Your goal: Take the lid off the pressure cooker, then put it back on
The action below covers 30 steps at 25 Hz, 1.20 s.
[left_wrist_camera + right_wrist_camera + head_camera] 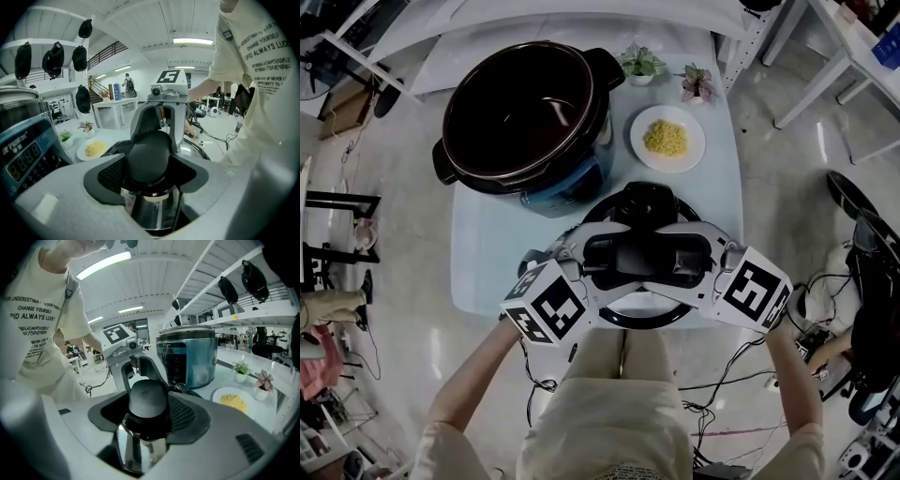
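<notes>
Steel-rimmed round black lid was off the pot, held by both grippers over the table's near edge.

The lid's black moulded handle ran left to right across the head view. The left gripper was on one end and the right gripper on the other, nose to nose. Each pair of jaws stood wide apart yet clamped, dark ribbed pads bearing on a rounded end of that handle. The open blue-bodied round pressure cooker lay beyond the lid and to its left, apart from it, so nearer the left gripper. Whether the lid's rim touched the pale tabletop could not be told.
</notes>
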Motion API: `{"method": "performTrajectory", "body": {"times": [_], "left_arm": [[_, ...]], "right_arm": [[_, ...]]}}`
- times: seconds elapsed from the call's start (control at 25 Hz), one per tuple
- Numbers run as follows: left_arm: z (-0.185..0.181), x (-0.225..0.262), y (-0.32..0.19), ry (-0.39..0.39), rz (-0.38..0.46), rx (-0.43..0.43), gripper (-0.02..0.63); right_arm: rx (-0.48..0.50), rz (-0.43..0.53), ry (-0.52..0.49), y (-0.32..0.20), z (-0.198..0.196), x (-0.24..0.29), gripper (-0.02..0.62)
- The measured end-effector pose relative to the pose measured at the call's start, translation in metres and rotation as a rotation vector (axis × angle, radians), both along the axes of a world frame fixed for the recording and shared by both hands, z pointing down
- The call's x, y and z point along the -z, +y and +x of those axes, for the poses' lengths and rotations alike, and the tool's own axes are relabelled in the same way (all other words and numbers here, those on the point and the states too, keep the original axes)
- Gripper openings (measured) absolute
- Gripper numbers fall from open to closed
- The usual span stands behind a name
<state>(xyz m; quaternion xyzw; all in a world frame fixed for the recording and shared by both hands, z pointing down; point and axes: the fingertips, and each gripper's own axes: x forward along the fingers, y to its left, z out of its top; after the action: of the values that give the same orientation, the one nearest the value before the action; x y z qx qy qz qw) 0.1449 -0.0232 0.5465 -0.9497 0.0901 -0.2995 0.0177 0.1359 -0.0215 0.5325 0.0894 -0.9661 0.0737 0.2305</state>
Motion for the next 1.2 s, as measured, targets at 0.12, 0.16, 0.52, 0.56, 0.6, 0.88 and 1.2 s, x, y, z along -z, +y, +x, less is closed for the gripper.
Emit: {"method": "performTrajectory", "body": {"times": [0.12,0.16,0.52,0.56,0.6,0.88,1.2], "left_arm": [[0.001,-0.006,-0.001,-0.002,0.007,0.002,0.299],[0.001,-0.007,-0.002,-0.003,0.012,0.003,0.299],[0.003,-0.015,0.0,-0.029,0.06,-0.001,0.299],[0.004,-0.015,0.001,-0.03,0.065,0.001,0.299],[0.004,-0.016,0.001,-0.031,0.069,0.004,0.299],[0.005,-0.018,0.001,-0.037,0.073,0.004,0.299],[-0.003,-0.019,0.002,0.006,0.031,0.152,0.301]], "right_arm": [[0.006,0.008,0.001,-0.001,0.0,-0.006,0.268],[0.008,0.014,0.003,-0.001,0.0,-0.007,0.268],[0.011,0.045,0.019,0.001,0.004,-0.017,0.268],[0.007,0.045,0.022,0.001,0.004,-0.018,0.268],[0.004,0.044,0.024,0.001,0.005,-0.018,0.268],[-0.001,0.026,0.011,0.001,0.006,-0.021,0.268],[-0.126,-0.036,-0.013,-0.001,0.009,-0.02,0.271]]}}
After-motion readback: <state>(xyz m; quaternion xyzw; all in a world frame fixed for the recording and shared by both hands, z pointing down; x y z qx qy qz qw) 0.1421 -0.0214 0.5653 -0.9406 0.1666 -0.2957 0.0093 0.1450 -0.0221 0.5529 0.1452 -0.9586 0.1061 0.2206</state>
